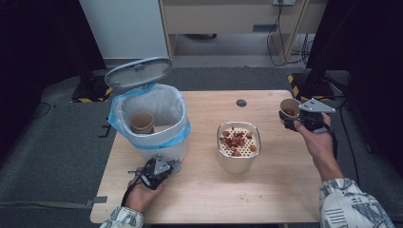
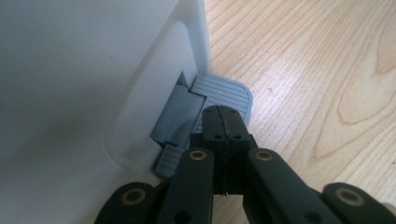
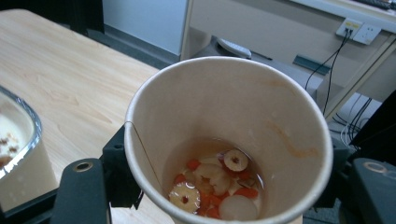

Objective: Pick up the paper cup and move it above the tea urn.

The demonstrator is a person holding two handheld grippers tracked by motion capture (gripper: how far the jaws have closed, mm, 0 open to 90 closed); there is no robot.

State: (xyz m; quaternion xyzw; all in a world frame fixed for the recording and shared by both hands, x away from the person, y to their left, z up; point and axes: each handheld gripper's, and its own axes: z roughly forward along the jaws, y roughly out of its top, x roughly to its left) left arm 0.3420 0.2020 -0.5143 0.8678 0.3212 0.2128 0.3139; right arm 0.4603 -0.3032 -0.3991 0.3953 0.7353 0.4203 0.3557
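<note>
Over at the left of the high view, the white bin (image 1: 152,124) stands with its grey lid (image 1: 138,72) tipped up and open, a blue liner folded over the rim and a stack of used paper cups (image 1: 142,122) sitting inside. Low at its base, the left gripper (image 1: 167,167) is down on the table (image 1: 204,190). In the left gripper view the jaws are pinched together on nothing, their tip pressing on the ribbed grey pedal (image 2: 224,91) that sticks out from the bin wall. That looks like what props the lid up.

Moving to the middle: a metal container with a perforated strainer (image 1: 238,141) on top, with reddish bits of fruit lying on the holes.

Now the right edge, upper part of the frame: the right gripper (image 1: 291,114) is clamped round a paper cup (image 1: 290,107), held off the table and upright. The right gripper view looks straight down into the cup (image 3: 229,140): a little liquid at the bottom with sliced dates, orange berries and pale pieces.

Here is the relation that matters. The strainer lies to the left of the cup and lower in the frame, between it and the bin, so the right hand is much the nearer. My read is that the cup travels leftward and tips its mouth toward the strainer, with the bin farther along the same line. The liquid could slop if it tilts early.
</note>
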